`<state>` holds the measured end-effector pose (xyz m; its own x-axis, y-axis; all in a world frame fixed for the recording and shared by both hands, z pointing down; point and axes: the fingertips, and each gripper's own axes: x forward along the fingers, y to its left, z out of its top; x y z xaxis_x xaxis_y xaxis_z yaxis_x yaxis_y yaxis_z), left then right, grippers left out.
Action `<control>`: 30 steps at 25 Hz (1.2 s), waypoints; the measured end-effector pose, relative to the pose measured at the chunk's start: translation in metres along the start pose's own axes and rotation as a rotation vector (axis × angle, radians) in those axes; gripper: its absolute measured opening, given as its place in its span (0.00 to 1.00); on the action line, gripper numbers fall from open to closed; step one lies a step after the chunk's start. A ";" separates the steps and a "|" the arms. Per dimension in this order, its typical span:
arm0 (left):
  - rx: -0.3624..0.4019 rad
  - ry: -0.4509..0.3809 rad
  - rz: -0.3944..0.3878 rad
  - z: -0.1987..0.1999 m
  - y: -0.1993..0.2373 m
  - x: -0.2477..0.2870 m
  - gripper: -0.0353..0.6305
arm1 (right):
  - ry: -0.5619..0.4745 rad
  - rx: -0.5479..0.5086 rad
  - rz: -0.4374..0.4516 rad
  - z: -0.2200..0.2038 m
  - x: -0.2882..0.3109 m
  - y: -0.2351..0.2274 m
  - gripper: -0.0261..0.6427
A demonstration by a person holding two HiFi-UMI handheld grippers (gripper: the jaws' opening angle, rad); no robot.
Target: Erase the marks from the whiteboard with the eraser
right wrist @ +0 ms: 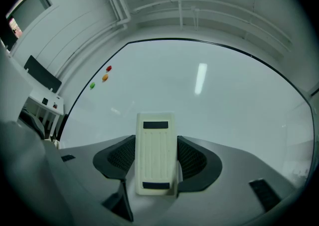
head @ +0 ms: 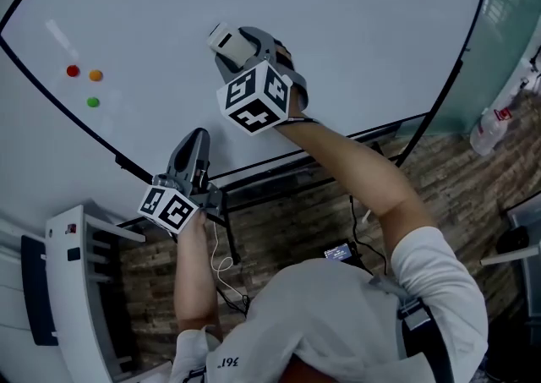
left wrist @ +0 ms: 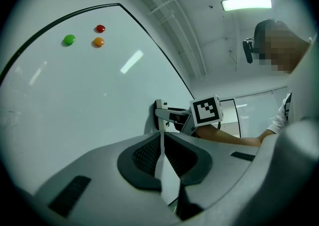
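Cream ribbed eraser [right wrist: 156,157], two dark strips, clamped in right tongs [right wrist: 156,142]

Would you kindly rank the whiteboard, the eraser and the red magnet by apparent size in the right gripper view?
1. whiteboard
2. eraser, though nearness to the camera enlarges it
3. red magnet

Three close views, shared whiteboard [head: 355,26]

whiteboard [head: 355,26] white | eraser [right wrist: 156,152] cream | red magnet [head: 73,71] | orange magnet [head: 95,75] | green magnet [head: 93,102]
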<state>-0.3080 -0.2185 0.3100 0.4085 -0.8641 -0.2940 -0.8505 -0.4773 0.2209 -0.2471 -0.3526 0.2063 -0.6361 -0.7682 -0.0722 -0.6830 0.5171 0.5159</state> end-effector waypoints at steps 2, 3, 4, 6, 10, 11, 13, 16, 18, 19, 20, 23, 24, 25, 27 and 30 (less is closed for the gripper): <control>0.000 0.005 -0.005 -0.002 -0.003 0.004 0.09 | 0.006 -0.001 -0.002 -0.002 -0.001 -0.004 0.44; 0.000 0.007 -0.008 -0.003 -0.004 0.006 0.09 | 0.009 0.001 -0.004 -0.003 -0.002 -0.007 0.44; 0.001 0.009 -0.012 -0.003 -0.006 0.009 0.09 | 0.012 0.004 -0.006 -0.004 -0.003 -0.011 0.44; 0.001 0.013 -0.019 -0.005 -0.009 0.015 0.09 | 0.016 0.007 -0.008 -0.008 -0.004 -0.017 0.44; 0.004 0.021 -0.040 -0.011 -0.019 0.028 0.09 | 0.025 0.011 -0.019 -0.018 -0.011 -0.032 0.44; 0.004 0.023 -0.046 -0.012 -0.022 0.032 0.09 | 0.026 0.012 -0.024 -0.020 -0.013 -0.037 0.44; 0.003 0.028 -0.059 -0.015 -0.028 0.039 0.09 | 0.031 0.012 -0.033 -0.025 -0.017 -0.047 0.44; -0.002 0.033 -0.075 -0.019 -0.036 0.051 0.09 | 0.042 0.010 -0.049 -0.032 -0.021 -0.063 0.44; -0.007 0.035 -0.085 -0.022 -0.042 0.058 0.09 | 0.048 0.007 -0.061 -0.037 -0.025 -0.073 0.44; -0.008 0.035 -0.090 -0.023 -0.044 0.061 0.09 | 0.052 0.004 -0.068 -0.039 -0.027 -0.078 0.44; -0.010 0.035 -0.095 -0.024 -0.047 0.064 0.09 | 0.055 0.001 -0.075 -0.041 -0.028 -0.082 0.44; -0.013 0.037 -0.110 -0.029 -0.055 0.073 0.09 | 0.066 -0.006 -0.096 -0.048 -0.035 -0.098 0.44; -0.013 0.038 -0.116 -0.030 -0.059 0.077 0.09 | 0.070 -0.007 -0.104 -0.051 -0.037 -0.103 0.44; -0.014 0.039 -0.121 -0.031 -0.062 0.080 0.09 | 0.073 -0.008 -0.111 -0.053 -0.040 -0.109 0.44; -0.015 0.041 -0.131 -0.034 -0.067 0.087 0.09 | 0.078 -0.009 -0.123 -0.058 -0.044 -0.120 0.44; -0.018 0.043 -0.142 -0.039 -0.075 0.096 0.09 | 0.086 -0.011 -0.138 -0.066 -0.050 -0.134 0.44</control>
<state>-0.1918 -0.2716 0.3009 0.5385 -0.7937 -0.2831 -0.7774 -0.5975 0.1966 -0.0998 -0.4087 0.1973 -0.5031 -0.8614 -0.0694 -0.7575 0.4009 0.5153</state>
